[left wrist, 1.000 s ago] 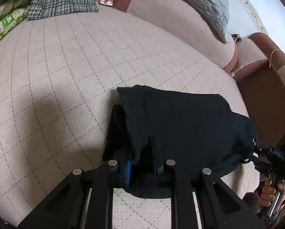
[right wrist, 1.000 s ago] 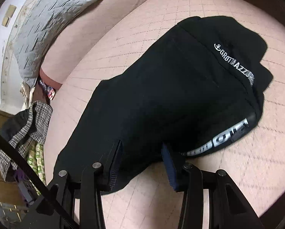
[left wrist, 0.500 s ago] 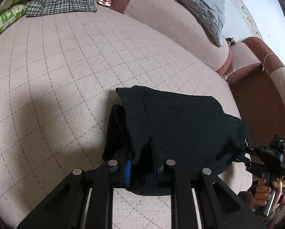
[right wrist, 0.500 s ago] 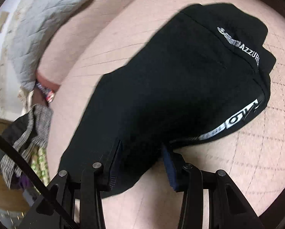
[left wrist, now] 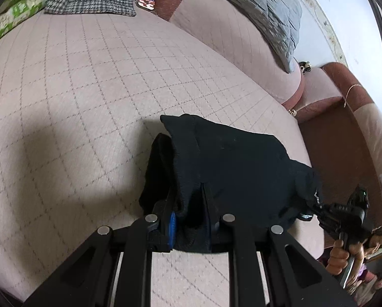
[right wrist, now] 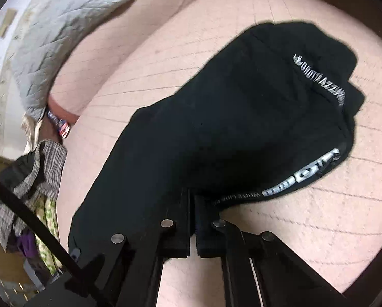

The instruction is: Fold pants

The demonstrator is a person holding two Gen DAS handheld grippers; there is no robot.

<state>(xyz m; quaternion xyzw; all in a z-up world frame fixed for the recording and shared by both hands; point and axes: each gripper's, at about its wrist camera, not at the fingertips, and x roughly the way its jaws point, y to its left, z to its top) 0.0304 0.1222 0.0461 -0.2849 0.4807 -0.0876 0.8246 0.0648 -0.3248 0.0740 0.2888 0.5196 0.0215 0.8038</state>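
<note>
Right tongs [right wrist: 192,226] have closed — pinching pants [right wrist: 229,133] (left [left wrist: 189,220] too).

The pants [right wrist: 216,128] carry silver-white lettering, seen best in the right wrist view. A line along the upper fold, headed by a small emblem, reads roughly "GROTTAZZU…" [right wrist: 319,79], its end blurred. On the lower edge a band of bigger letters [right wrist: 303,174] shows something like "GT" and further characters too smeared to read, with a line of smaller words beside them, also unreadable. A packet [left wrist: 146,0] by the cushion bears print too small to make out.
</note>
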